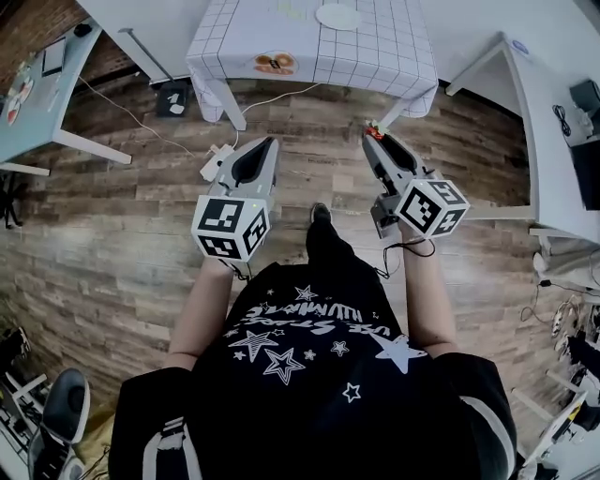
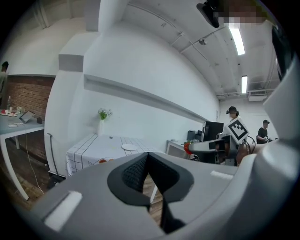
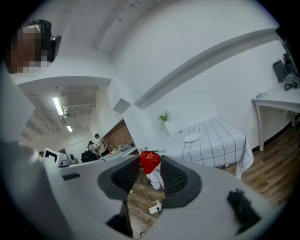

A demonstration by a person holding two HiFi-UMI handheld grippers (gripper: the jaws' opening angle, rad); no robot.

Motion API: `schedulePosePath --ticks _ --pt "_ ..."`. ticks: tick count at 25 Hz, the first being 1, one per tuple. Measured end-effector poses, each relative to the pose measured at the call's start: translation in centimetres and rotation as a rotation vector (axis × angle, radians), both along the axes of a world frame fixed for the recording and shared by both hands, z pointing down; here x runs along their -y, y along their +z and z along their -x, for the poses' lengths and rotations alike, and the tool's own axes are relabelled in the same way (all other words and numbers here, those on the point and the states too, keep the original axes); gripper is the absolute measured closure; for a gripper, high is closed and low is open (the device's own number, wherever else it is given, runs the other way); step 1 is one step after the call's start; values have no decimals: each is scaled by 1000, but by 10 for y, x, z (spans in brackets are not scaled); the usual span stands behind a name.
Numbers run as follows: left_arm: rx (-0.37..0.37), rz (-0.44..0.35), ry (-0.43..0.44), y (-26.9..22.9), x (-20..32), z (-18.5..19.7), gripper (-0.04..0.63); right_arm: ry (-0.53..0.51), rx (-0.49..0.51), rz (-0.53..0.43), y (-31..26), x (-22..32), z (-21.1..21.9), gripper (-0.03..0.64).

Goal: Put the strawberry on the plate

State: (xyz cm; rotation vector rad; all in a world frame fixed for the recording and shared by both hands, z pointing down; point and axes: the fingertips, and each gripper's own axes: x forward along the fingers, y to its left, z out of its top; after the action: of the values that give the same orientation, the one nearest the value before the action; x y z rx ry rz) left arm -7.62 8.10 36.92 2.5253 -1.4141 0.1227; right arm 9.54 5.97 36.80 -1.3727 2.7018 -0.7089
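Strawberry [image 3: 150, 161]: sits pinched between the pads at the very tips of the right gripper [image 1: 379, 141], red and standing a little proud of them. Hangs over the wooden floor [image 1: 309, 178] in the head view, just short of the near edge of the table [image 1: 375, 56] with the checked cloth. Stays well apart from the white plate [image 1: 337, 16], bare, near the far side of that cloth. Left gripper [image 2: 147, 159]: holds nothing, tips drawn together, only a sliver of floor visible lower down between the pads. Hovers level with the right one, above the floor and near the table's front leg [image 1: 230, 101].
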Motion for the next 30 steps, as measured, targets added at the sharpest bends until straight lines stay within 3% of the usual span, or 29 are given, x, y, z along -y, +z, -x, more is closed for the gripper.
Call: schedulePosePath --ticks 16,22,30 --pt "32 19 -36 -2 134 -51 586 -55 23 28 -1 150 -49 468" --pt "69 -16 -57 -4 171 -68 586 -63 35 24 0 190 -70 468" --pt "77 0 -90 -2 194 -65 586 -79 43 57 10 217 -70 468"
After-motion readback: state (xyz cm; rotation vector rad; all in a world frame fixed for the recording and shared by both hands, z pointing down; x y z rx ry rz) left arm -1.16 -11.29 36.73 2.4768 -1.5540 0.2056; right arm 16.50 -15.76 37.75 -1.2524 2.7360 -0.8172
